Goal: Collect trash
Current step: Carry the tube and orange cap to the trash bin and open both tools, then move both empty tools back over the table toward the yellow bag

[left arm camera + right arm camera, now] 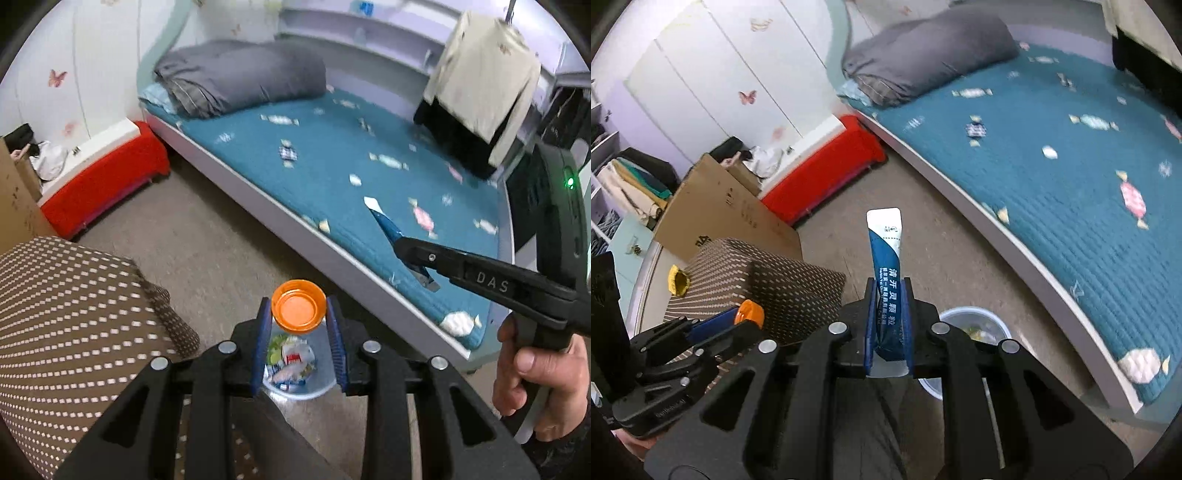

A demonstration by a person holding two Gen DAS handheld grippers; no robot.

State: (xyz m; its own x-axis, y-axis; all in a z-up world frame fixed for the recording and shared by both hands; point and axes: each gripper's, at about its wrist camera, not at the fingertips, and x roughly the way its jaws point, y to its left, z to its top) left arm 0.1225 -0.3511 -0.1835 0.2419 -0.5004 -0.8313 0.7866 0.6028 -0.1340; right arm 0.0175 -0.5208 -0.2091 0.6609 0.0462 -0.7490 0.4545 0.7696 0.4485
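The right gripper (888,314) is clamped on a blue-and-white foil sachet (886,251), which stands upright between the blue finger pads (870,325) with its white end uppermost. Below and to the right, a clear plastic waste bin (975,317) stands on the grey floor (905,199), near the teal quilted bed (1071,166). At left, the left gripper (738,321) grips an orange plastic cap (750,313) in front of a brown patterned fabric box (768,280).

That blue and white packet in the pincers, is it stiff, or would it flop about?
The blue and white foil sachet probably holds its shape: it stands upright above the jaws unsupported. It likely weighs little, being thin and flat. The pinched lower part looks creased, so it crumples easily.
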